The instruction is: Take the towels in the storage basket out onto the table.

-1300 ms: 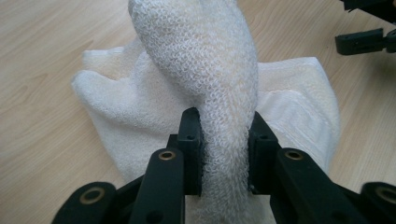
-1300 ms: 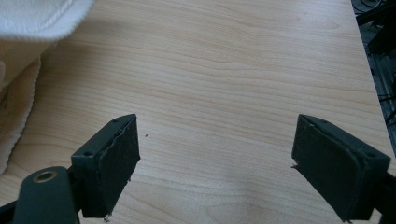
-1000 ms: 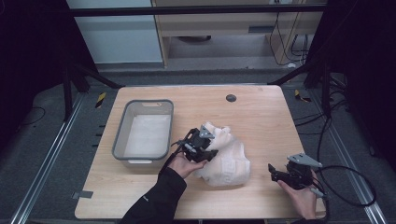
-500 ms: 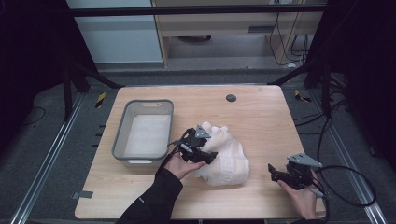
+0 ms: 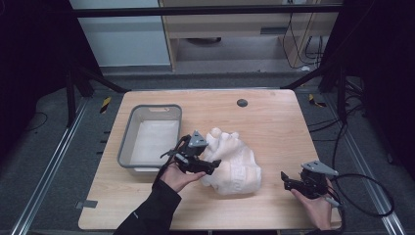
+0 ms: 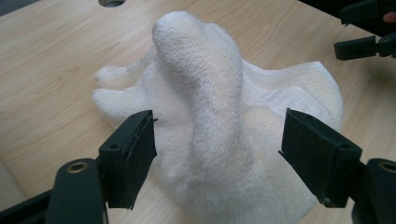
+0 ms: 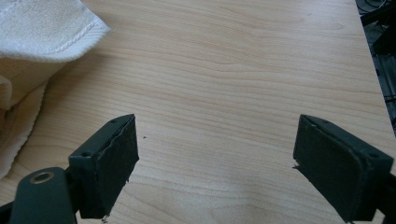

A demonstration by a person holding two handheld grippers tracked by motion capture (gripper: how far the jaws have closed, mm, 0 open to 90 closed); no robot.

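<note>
A white towel [image 5: 232,164] lies in a loose, crumpled heap near the middle of the tabletop [image 5: 274,122], just to the right of a grey bin [image 5: 128,142] whose floor carries a flat white lining. The left gripper [image 5: 211,165] sits at the heap's near-left edge; its jaws have just been opening and now stand wide. In the left gripper view a raised ridge of towel [image 6: 205,93] stands between them, with neither pad pressing on it, so the cloth is released rather than held. The right gripper [image 5: 286,180] rests well apart at the tabletop's right, near the front edge, jaws spread over bare wood; in the right gripper view a hemmed corner of the towel [image 7: 42,28] lies ahead and to its left. Judged from this arrangement, the work is at an early stage: the towel is neither spread, folded nor placed in the bin, and a fresh grasp is likely needed.
</note>
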